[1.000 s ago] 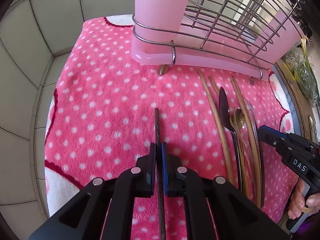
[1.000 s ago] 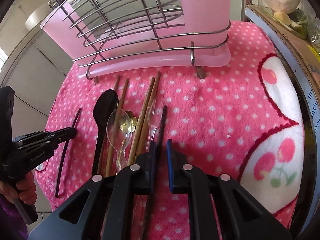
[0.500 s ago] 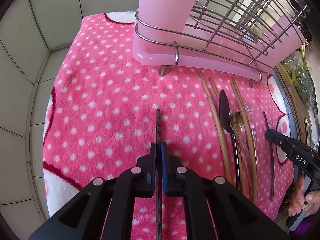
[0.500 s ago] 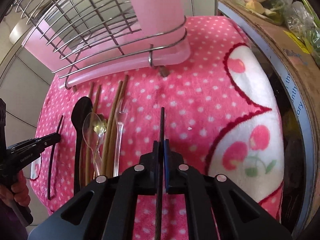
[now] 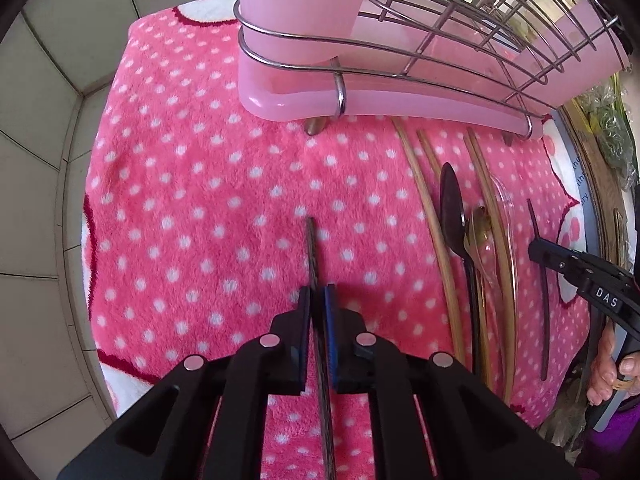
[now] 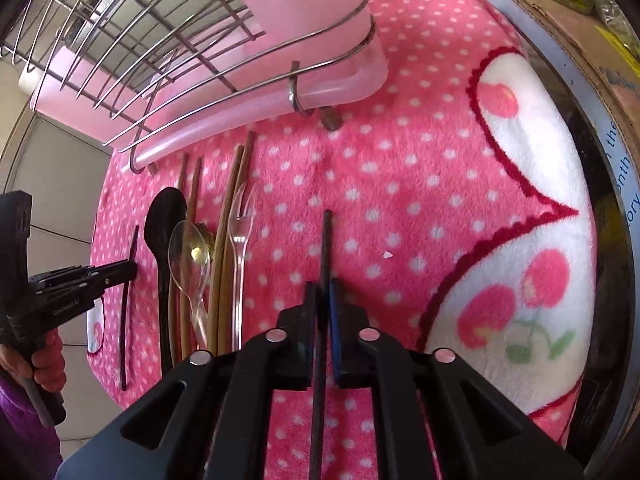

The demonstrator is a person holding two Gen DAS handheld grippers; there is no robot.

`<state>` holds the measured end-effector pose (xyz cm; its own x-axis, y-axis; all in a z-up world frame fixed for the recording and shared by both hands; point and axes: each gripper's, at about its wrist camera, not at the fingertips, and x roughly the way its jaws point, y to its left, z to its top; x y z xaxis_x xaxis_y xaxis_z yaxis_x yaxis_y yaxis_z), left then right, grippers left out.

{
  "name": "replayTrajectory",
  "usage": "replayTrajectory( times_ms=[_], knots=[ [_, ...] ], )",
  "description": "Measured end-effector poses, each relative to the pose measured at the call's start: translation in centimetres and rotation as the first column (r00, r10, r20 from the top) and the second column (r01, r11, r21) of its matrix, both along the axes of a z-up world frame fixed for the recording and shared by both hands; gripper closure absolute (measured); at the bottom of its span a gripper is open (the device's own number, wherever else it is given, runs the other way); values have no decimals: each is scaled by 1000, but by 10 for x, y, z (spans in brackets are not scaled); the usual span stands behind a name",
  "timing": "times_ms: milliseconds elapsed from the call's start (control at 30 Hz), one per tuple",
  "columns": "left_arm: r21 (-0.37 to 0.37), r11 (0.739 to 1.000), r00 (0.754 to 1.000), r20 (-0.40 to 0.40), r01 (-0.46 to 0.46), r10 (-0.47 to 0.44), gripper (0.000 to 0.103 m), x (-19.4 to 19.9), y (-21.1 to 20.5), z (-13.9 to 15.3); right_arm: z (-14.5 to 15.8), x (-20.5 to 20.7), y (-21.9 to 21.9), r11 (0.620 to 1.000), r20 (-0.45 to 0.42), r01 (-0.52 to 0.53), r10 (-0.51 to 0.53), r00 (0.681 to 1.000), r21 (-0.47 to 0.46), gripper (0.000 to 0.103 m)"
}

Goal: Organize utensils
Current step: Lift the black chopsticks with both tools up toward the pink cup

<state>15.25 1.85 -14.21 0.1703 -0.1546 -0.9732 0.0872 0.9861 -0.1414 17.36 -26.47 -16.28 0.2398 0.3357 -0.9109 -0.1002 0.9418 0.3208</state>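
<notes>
My left gripper [image 5: 317,293] is shut on a dark chopstick [image 5: 313,248], held over the pink dotted cloth [image 5: 200,208]. My right gripper [image 6: 323,289] is shut on a second dark chopstick [image 6: 327,240], right of the utensil pile. On the cloth lie wooden chopsticks [image 6: 230,200], a black spoon [image 6: 164,216], a clear spoon [image 6: 186,244] over a gold spoon [image 6: 199,250], and a clear fork [image 6: 240,224]. The pink utensil holder [image 5: 296,4] stands in the wire rack [image 5: 460,20] behind them.
The rack's pink drip tray [image 5: 380,100] sits at the cloth's far edge. Tiled wall [image 5: 44,120] lies to the left. A cardboard box [image 6: 560,12] with vegetables stands at the right. A white cherry pattern [image 6: 520,280] covers the cloth's right part.
My right gripper closed on the dark chopstick beside the pile and carried it right, off the pile. My left gripper moved slightly closer to the rack with its chopstick.
</notes>
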Motion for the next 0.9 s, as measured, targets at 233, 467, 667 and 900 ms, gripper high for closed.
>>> replayTrajectory(
  times_ms=[233,467,667,900],
  knots=[
    [-75,997,989,143,-37,48,99,-22,0,27,31,-32,-27,994,177,36,-53,983,100,98],
    [-139,990,902,420,-38,94,99,-58,5,93,94,-65,-47,989,433,42,-100,896,141,98],
    [-220,974,778,603,-49,175,99,-79,20,149,146,-70,-46,982,588,35,-138,797,184,98],
    [-303,951,612,743,-56,273,99,-60,34,217,212,-45,-47,977,736,33,-182,652,212,98]
  ],
)
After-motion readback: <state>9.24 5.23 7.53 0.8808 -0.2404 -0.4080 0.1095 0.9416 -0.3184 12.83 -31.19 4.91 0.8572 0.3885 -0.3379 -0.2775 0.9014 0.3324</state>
